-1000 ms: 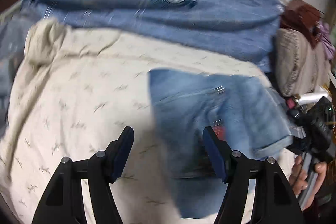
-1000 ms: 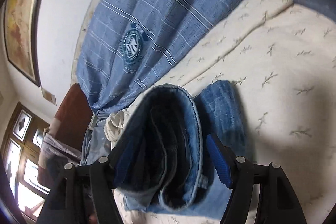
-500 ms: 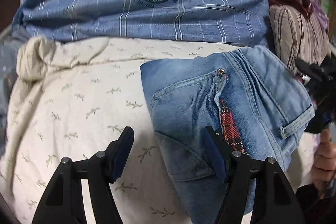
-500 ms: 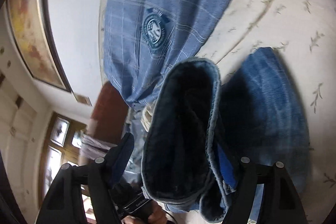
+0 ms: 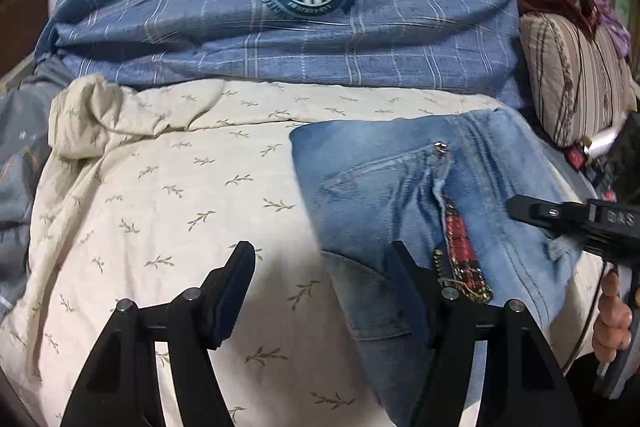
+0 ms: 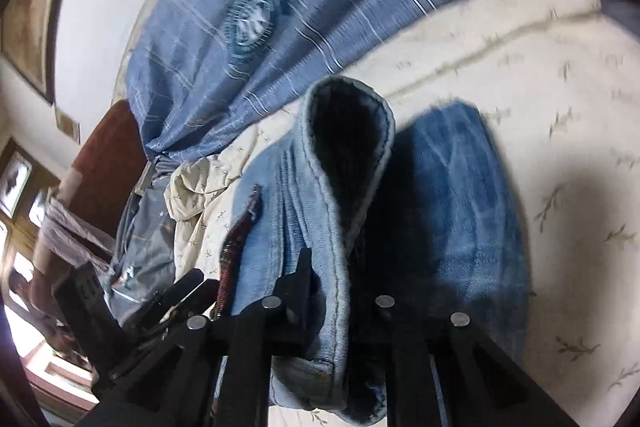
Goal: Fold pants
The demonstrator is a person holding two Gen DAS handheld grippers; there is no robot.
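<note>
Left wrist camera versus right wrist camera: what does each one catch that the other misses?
Only the left wrist view shows the striped cushion, the jeans' red plaid pocket lining laid open, and the open left claw. Only the right wrist view shows the framed picture, the window, and the right claw shut on the jeans' edge. Both show the jeans, the leaf-print cream sheet and the blue plaid pillow.

Left claw (image 5: 322, 291) agape, right claw (image 6: 340, 291) clamped

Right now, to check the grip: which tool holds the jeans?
The right tool, shut on the edge of the jeans; the left tool stands open, gripping nothing.
</note>
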